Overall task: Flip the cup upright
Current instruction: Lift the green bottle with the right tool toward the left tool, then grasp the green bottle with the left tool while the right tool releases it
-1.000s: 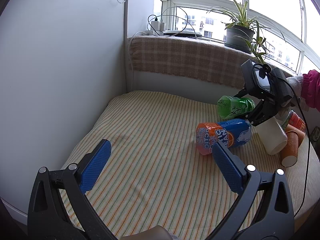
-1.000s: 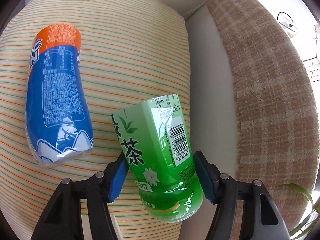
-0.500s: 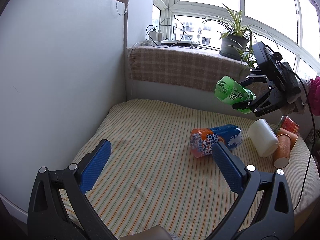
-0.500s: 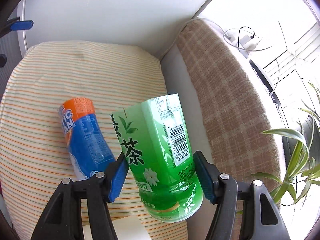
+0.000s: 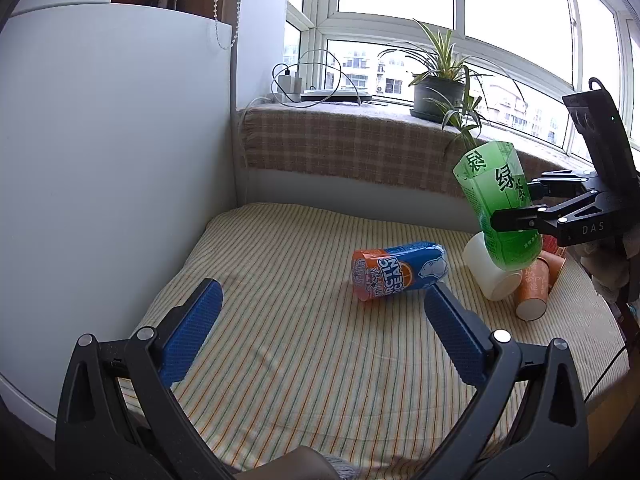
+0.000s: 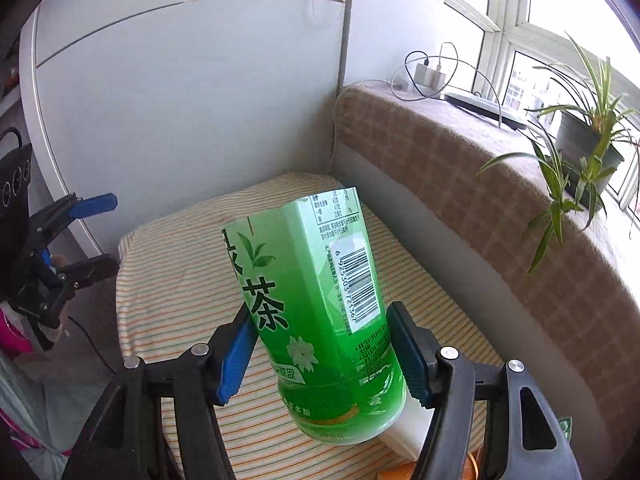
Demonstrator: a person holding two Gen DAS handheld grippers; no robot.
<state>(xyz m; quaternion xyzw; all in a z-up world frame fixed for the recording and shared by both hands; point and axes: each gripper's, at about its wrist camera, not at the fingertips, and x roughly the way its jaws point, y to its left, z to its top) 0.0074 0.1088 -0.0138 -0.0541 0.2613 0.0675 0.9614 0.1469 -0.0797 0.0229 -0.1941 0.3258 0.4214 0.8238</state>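
Observation:
My right gripper (image 6: 322, 350) is shut on a green tea cup (image 6: 320, 316), cut from a bottle. It holds the cup in the air, nearly upright, open end up. In the left wrist view the green cup (image 5: 498, 204) hangs at the right in the right gripper (image 5: 516, 210), above the striped cushion (image 5: 300, 320). My left gripper (image 5: 320, 332) is open and empty, low over the cushion's front. A blue and orange cup (image 5: 394, 276) lies on its side mid-cushion.
A white cup (image 5: 490, 274) and orange paper cups (image 5: 534, 290) lie on their sides at the right. A white cabinet wall (image 5: 120, 160) bounds the left. A plaid-covered sill (image 5: 340, 148) with a potted plant (image 5: 438, 92) runs behind.
My right gripper has lifted the green cup off the cushion and turned it from lying to nearly upright. My left gripper stays open and has pulled back slightly.

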